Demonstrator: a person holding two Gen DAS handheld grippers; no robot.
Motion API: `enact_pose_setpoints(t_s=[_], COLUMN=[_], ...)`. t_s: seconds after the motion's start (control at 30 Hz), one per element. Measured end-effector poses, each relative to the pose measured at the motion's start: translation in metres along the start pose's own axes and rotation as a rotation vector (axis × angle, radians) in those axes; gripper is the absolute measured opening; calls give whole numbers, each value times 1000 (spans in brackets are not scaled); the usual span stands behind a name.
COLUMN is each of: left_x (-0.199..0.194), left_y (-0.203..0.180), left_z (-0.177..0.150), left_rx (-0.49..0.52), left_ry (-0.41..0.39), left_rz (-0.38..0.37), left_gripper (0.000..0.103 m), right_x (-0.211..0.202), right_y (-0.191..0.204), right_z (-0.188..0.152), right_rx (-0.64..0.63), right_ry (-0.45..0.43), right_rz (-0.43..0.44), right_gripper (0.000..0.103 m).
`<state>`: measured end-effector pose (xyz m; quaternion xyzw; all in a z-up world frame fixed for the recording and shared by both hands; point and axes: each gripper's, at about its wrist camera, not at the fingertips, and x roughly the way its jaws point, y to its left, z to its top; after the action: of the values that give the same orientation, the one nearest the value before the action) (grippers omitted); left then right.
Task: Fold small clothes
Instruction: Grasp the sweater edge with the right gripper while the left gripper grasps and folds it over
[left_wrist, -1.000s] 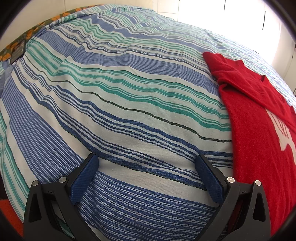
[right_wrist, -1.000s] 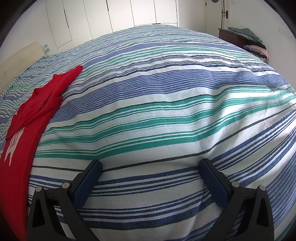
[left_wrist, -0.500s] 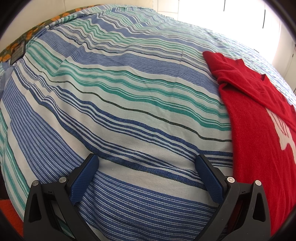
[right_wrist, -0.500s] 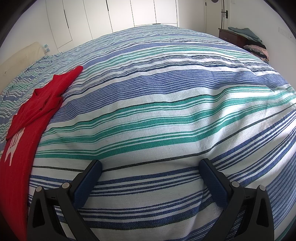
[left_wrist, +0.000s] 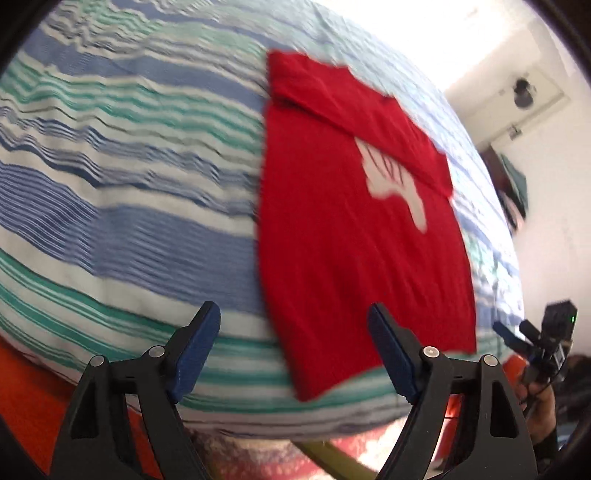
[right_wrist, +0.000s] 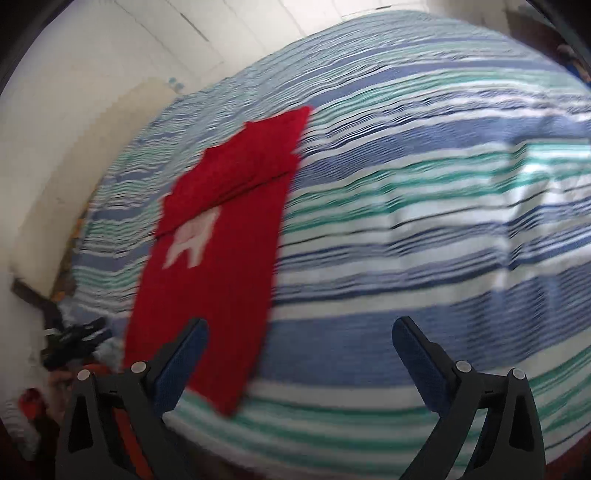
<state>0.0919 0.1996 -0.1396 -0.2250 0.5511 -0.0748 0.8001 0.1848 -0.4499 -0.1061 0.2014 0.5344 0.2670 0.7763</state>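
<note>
A small red garment (left_wrist: 351, 221) with a white print (left_wrist: 395, 184) lies flat on the striped bedspread (left_wrist: 129, 166), its top part folded over. It also shows in the right wrist view (right_wrist: 218, 266) on the bedspread (right_wrist: 424, 221). My left gripper (left_wrist: 293, 354) is open and empty, held off the bed's near edge, in line with the garment's lower left corner. My right gripper (right_wrist: 299, 363) is open and empty, near the garment's lower right corner. The right gripper also shows at the far right of the left wrist view (left_wrist: 517, 338). Both views are motion-blurred.
The bed's near edge drops to an orange-red floor (left_wrist: 33, 398). White wardrobe doors (right_wrist: 155, 44) stand behind the bed. A dark dresser with clothes (left_wrist: 513, 184) stands by the far wall.
Both grippers have pulled back from the bedspread and swung towards the red garment, which now sits near the middle of each view. The bed's near edge has come into sight.
</note>
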Motion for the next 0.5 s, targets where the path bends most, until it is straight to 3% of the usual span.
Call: enact_pose_setpoints(t_s=[0.07, 0.2, 0.23, 0.3, 0.4, 0.5], left_x=[15, 30, 29, 26, 12, -16], left_y=[-8, -16, -15, -8, -1, 9], left_z=[-4, -6, -5, -4, -5, 12], left_rx=[47, 131, 125, 94, 46, -49], left_ry=[56, 113, 124, 131, 122, 62], left_rz=[27, 90, 79, 45, -12, -142], left_gripper=[61, 27, 3, 3, 2, 2], right_x=[17, 63, 72, 81, 86, 75], right_y=[13, 20, 21, 30, 36, 37], right_z=[-14, -32, -37, -40, -37, -32], right_rx=[2, 19, 22, -38, -66, -33], right_ry=[66, 176, 193, 201, 218, 156], right_rz=[58, -1, -25, -65, -55, -32], right_gripper=[93, 78, 75, 73, 5, 5])
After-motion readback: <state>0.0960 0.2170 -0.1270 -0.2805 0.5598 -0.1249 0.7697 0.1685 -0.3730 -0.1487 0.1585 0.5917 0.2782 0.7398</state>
